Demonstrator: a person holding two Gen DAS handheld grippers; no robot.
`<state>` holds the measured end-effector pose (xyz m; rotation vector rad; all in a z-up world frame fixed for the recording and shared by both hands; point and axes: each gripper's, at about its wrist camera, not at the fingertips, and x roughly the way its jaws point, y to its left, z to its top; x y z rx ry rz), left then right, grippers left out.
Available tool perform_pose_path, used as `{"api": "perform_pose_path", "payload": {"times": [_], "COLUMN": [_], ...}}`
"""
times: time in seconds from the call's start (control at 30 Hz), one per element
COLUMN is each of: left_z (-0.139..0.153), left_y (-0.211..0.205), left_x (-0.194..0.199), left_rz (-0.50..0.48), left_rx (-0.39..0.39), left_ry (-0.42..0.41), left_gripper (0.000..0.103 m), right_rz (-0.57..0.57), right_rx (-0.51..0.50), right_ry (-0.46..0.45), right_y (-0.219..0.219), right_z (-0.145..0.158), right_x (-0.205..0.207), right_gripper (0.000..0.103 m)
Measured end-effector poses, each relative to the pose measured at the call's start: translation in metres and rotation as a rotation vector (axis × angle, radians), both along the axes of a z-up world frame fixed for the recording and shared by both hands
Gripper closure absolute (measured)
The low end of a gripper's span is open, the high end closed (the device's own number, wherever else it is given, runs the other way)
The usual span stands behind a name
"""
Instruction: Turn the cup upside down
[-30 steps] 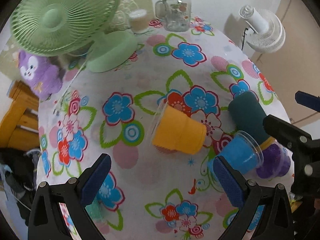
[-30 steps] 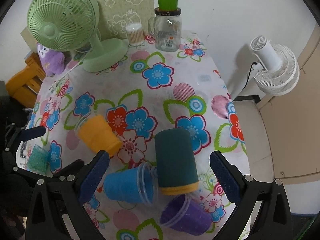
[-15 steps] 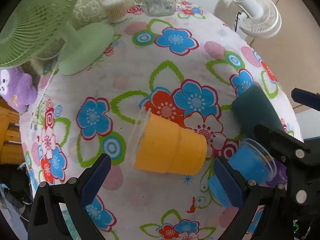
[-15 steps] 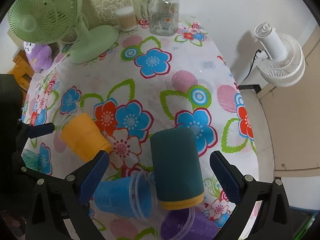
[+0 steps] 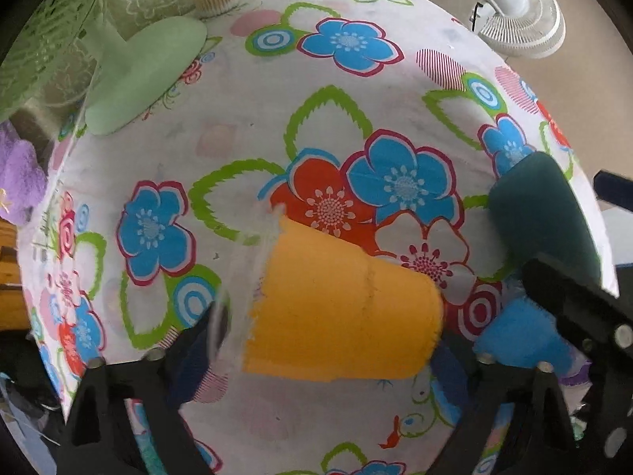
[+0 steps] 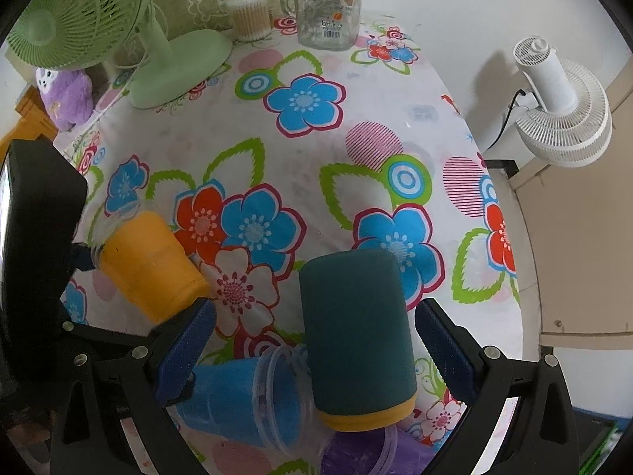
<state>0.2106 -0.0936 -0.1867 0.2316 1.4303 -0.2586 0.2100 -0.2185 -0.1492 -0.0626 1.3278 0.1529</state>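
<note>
An orange cup [image 5: 340, 308] lies on its side on the flowered tablecloth, its clear rim to the left. My left gripper [image 5: 320, 368] is open with a finger at each end of it; touching or not, I cannot tell. It also shows in the right wrist view [image 6: 150, 265]. A dark green cup [image 6: 356, 340] lies on its side with its yellow end towards me, between the open fingers of my right gripper [image 6: 312, 348]. A blue cup [image 6: 245, 399] and a purple cup [image 6: 368, 455] lie beside it.
A green desk fan [image 6: 118, 27], a purple plush toy [image 6: 67, 95], a cotton swab jar [image 6: 249, 16] and a glass mug jar [image 6: 328, 8] stand along the table's far side. A white fan [image 6: 561, 111] stands off the table's right edge [image 6: 510, 253].
My left gripper has moved forward and down until the orange cup lies between its fingers. My right gripper has closed in around the dark green cup.
</note>
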Motion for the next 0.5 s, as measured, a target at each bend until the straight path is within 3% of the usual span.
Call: {"api": "perform_pose_path", "payload": {"times": [0.5], "left_z": [0.03], "left_y": [0.033], "left_x": [-0.021], "left_rz": [0.132], "left_rx": [-0.027], "left_ry": [-0.053], "left_gripper": [0.014], "right_rz": [0.077], "right_rx": [0.026], "right_ry": [-0.046], "right_y": [0.017], "right_z": [0.025], "right_x": [-0.014], "right_gripper": [0.001]}}
